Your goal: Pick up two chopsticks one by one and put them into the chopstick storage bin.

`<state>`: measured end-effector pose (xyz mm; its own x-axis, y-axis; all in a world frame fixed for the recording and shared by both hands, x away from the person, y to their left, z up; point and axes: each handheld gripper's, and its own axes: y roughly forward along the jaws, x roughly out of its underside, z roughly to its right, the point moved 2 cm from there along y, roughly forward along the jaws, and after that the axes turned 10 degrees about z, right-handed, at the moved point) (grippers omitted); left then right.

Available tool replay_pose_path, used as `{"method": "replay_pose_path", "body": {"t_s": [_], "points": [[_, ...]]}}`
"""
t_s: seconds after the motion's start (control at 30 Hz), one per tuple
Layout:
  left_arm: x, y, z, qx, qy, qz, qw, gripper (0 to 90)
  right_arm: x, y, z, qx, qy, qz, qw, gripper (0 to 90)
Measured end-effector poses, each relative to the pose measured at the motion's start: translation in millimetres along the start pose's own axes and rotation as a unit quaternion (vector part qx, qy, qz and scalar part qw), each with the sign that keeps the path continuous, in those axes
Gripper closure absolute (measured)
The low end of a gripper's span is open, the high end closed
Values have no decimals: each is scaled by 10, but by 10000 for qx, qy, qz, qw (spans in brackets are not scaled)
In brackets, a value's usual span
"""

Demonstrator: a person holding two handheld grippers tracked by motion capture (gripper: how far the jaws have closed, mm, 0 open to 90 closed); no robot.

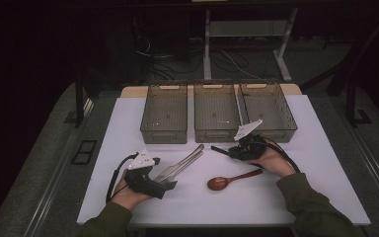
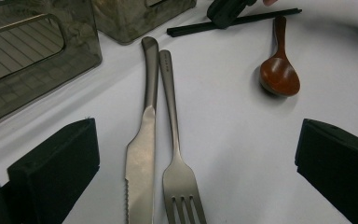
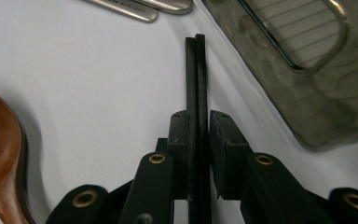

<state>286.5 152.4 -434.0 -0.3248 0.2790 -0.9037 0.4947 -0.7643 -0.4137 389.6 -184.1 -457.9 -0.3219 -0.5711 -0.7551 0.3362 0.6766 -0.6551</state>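
My right gripper is shut on a pair of black chopsticks, which stick straight out between its pads just above the white table. From above, that gripper sits in front of the middle bin, the chopsticks pointing left. My left gripper stands open, its jaws wide on either side of a steel knife and fork lying side by side. It touches neither. A brown wooden spoon lies between the two hands.
Three smoky clear bins stand in a row at the back of the table: left, middle, right. One bin's corner is close to the right of the chopsticks. The white tabletop ends near the person's sleeves.
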Motion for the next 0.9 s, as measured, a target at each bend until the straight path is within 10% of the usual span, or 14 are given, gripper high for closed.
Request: {"method": "replay_pose_path", "body": {"t_s": [0.33,0.9], "points": [[-2,-10,8,13,0,10,10000,0,-23,-242,17,48,364,249,9990,684],[-4,-10,12,14,-4,19,10000,0,362,-803,38,340,634,147,9973,764]]}}
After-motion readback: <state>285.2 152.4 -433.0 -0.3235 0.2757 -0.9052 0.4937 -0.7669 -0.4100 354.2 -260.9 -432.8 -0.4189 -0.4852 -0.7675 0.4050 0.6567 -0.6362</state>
